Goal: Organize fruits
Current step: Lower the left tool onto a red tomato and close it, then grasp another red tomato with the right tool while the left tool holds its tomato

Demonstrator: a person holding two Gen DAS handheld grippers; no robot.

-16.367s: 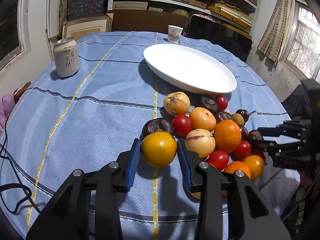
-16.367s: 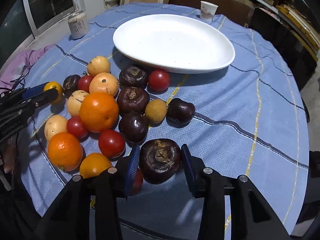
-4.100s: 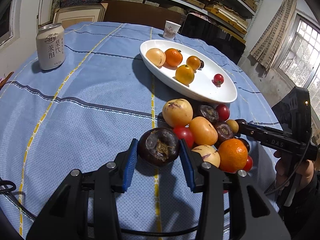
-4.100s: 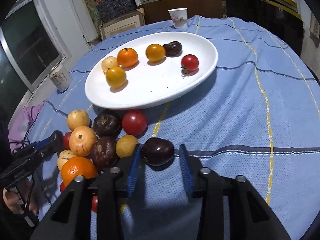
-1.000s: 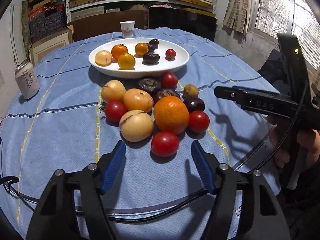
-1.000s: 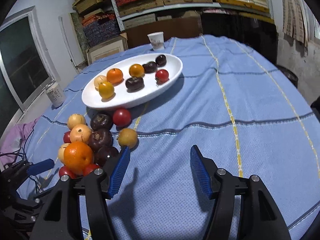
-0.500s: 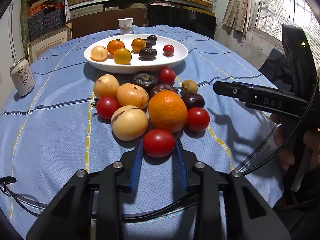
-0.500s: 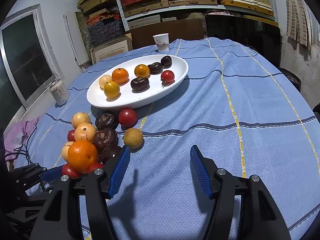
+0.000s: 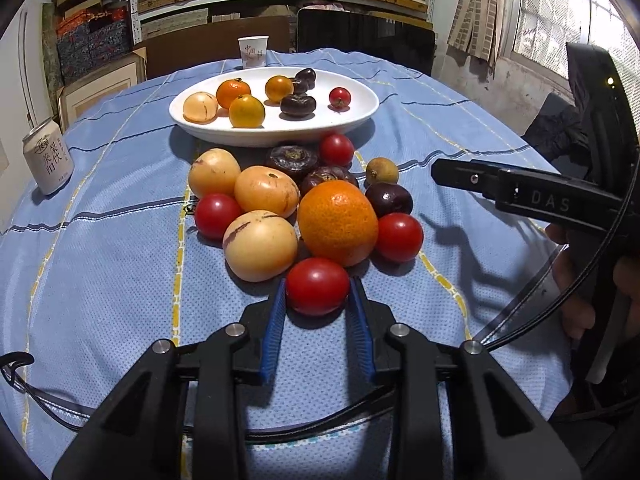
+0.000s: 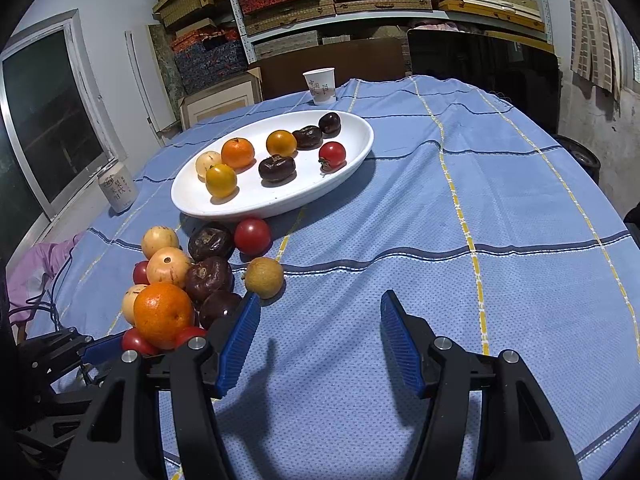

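Observation:
My left gripper (image 9: 317, 300) is shut on a red tomato (image 9: 317, 285) at the near edge of a fruit pile on the blue cloth. Just behind it lie a large orange (image 9: 337, 222), a pale yellow fruit (image 9: 260, 248) and another red tomato (image 9: 399, 237). The white oval plate (image 9: 360, 114) beyond holds several fruits. My right gripper (image 10: 318, 316) is open and empty above the cloth, right of the pile; a small brown fruit (image 10: 264, 277) lies by its left finger. The plate also shows in the right wrist view (image 10: 356, 148).
A drink can (image 9: 48, 160) stands at the left of the table and a paper cup (image 9: 253, 52) at the far edge behind the plate. Shelves, boxes and a dark chair stand beyond the table. A cable (image 9: 16, 364) lies at the near left.
My left gripper has moved in around the nearest red tomato and closed on it. The right gripper has stayed open and shifted slightly.

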